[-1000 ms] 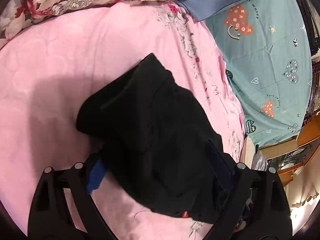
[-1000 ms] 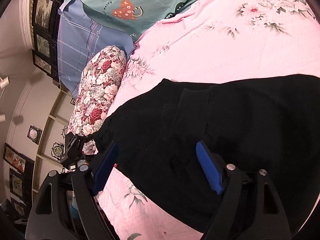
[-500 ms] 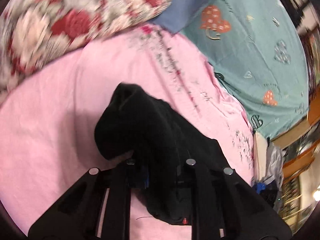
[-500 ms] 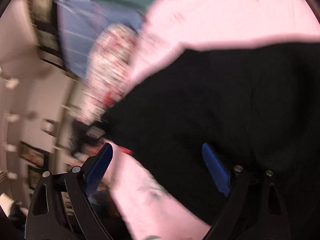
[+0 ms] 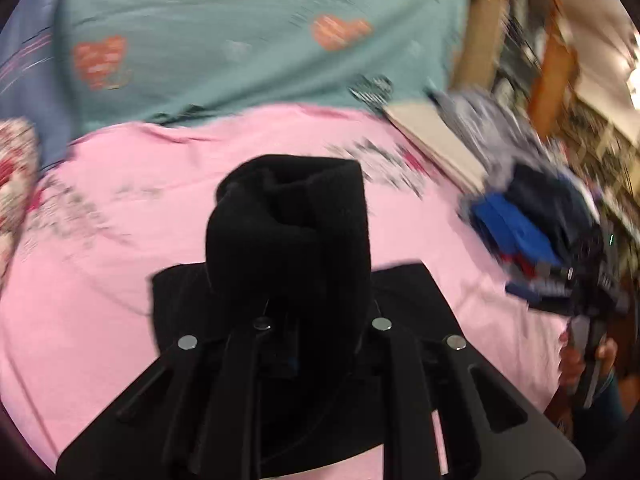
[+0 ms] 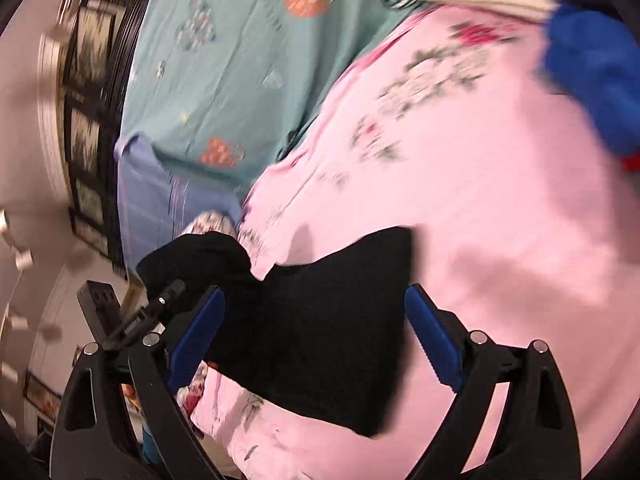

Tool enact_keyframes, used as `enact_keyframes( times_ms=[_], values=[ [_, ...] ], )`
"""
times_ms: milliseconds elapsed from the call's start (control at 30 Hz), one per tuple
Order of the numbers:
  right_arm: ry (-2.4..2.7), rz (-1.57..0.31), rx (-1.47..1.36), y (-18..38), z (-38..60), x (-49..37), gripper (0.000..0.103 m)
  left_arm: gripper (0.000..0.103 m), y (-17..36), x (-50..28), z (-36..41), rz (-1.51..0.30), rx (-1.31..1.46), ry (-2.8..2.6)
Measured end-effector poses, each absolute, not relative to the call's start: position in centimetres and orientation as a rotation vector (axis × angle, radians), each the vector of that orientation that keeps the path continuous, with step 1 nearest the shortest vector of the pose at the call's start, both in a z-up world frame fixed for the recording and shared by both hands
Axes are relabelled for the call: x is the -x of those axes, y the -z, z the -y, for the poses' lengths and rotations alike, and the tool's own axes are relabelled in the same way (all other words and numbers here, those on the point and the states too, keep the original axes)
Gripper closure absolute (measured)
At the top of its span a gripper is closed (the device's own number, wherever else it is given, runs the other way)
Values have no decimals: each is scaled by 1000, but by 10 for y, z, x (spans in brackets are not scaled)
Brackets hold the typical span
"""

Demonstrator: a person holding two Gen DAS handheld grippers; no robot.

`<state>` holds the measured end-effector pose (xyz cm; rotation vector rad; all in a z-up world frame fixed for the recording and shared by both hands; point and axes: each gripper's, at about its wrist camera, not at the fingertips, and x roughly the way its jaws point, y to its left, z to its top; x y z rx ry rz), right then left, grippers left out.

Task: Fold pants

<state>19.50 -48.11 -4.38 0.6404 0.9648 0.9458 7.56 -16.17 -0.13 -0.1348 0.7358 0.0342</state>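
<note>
The black pants (image 5: pixel 292 232) lie on the pink floral bedsheet (image 5: pixel 100 280). My left gripper (image 5: pixel 320 336) is shut on a bunched end of the pants and holds it raised above the rest of the cloth. In the right wrist view the pants (image 6: pixel 320 320) lie flat between and beyond the fingers. My right gripper (image 6: pixel 316 336) is open, its blue pads (image 6: pixel 430 336) spread over the cloth and holding nothing. The left gripper with its lifted bunch shows at the left of the right wrist view (image 6: pixel 168 292).
A teal heart-print sheet (image 5: pixel 240 40) covers the far side of the bed. A pile of blue and dark clothes (image 5: pixel 520 220) lies at the right edge. A floral pillow (image 5: pixel 12 176) is at the left. Wooden furniture (image 5: pixel 552 60) stands beyond the bed.
My left gripper has shut on the pants' end and lifted it, swinging toward the teal sheet. My right gripper has stayed open and swung over the cloth.
</note>
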Motion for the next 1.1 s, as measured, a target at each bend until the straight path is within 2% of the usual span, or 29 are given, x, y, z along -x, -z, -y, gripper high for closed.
enact_keyframes(
  times_ms=[67,167,200,233,300,467,733,900,1000,1100],
  values=[
    [-890,-959,-666,52,510,-193,11,87,29,-96,200,-815,54,1],
    [-847,-986,-699,70,535,-196,10,74,63,-109,239,-914,-58,15],
    [-837,-1011,-712,79,539,-198,10,58,69,-109,246,-928,-75,33],
    [-847,-1008,-713,82,539,-198,11,38,71,-106,254,-929,-75,71],
    [-860,-1001,-677,78,535,-196,9,32,67,-95,267,-902,-56,144],
    [-917,-1006,-630,71,512,-191,9,28,52,-81,276,-875,-32,235],
    [-1102,-988,-495,31,448,-175,9,23,20,-24,141,-772,365,17],
    [-1330,-991,-577,-2,384,-175,9,21,25,12,75,-758,484,-211],
    [-1303,-1066,-551,7,351,-180,9,21,38,15,51,-807,535,-265],
    [-1010,-1173,-308,42,347,-183,9,21,62,4,36,-879,586,-262]
  ],
)
